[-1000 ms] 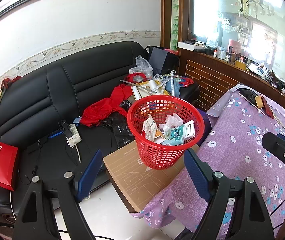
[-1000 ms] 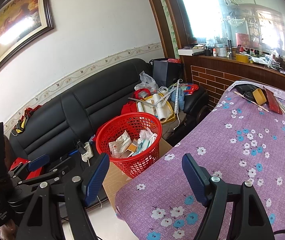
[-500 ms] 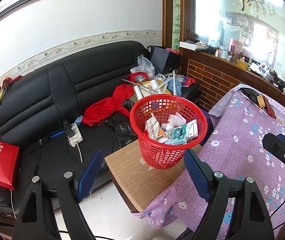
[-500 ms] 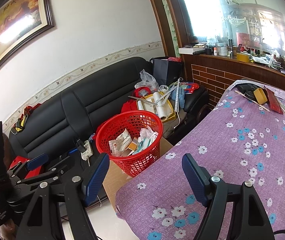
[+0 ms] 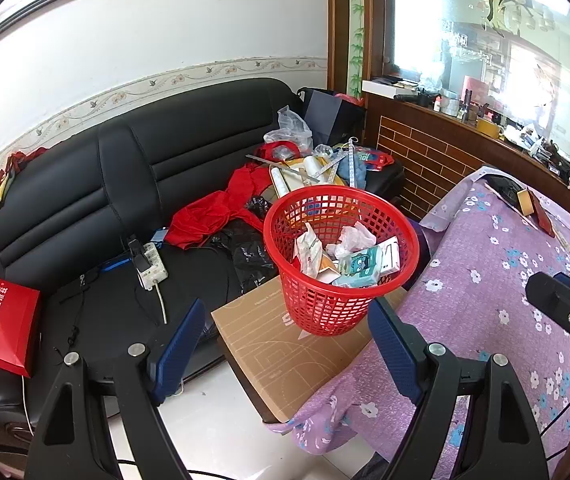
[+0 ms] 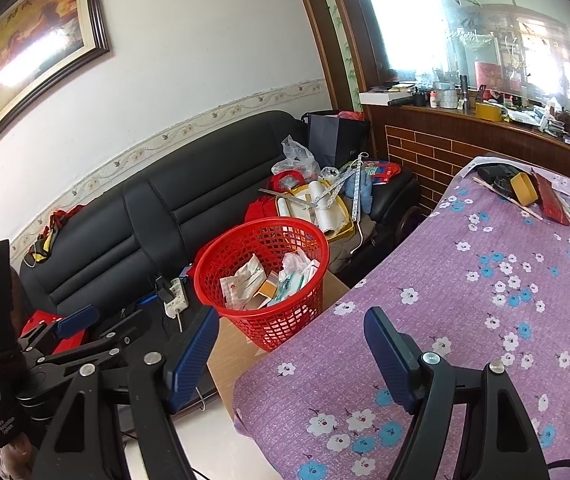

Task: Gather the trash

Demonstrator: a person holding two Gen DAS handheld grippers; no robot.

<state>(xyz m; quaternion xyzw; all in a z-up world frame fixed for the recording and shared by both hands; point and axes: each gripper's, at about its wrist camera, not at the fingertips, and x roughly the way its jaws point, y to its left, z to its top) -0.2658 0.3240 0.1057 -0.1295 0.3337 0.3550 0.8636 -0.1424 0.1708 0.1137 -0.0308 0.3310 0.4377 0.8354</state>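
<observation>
Trash sits piled in the red basket (image 5: pixel 341 256), a bit closer than before; left gripper (image 5: pixel 285 344) and right gripper (image 6: pixel 291 348) both gape empty, so collecting looks about finished.

A glossy red plastic mesh basket (image 5: pixel 341 256) stands on a matt cardboard box (image 5: pixel 285 348), beside smooth black leather sofa (image 5: pixel 133 176) and woven floral cloth (image 6: pixel 465 320).

The red plastic mesh basket (image 5: pixel 339 258) stands on the flat brown cardboard box (image 5: pixel 285 344), with the crumpled paper and small packets (image 5: pixel 345 254) inside it. The black leather sofa (image 5: pixel 97 200) is behind and left of the box. The table with purple flowered cloth (image 6: pixel 485 300) lies right of the basket.
</observation>
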